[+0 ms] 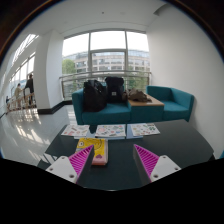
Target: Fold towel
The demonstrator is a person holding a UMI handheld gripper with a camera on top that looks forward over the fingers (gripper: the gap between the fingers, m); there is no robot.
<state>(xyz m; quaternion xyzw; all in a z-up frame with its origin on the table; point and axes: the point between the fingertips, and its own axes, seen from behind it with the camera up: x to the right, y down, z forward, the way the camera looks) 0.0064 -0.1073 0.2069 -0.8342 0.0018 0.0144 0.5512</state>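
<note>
Currently, you are holding the gripper [110, 162] above the dark table [150, 145] with the jaws released and grasping nothing. No towel is showing anywhere ahead. A yellow-and-pink item [99, 152] is lying just beside the left pad, and printed sheets [110, 130] are lying beyond. The raised, open posture is probably serving a search for the towel.

Sheets [110, 130] lie across the table's [180, 140] far side — behind it a sofa [170, 100] bearing bags [96, 95].
</note>
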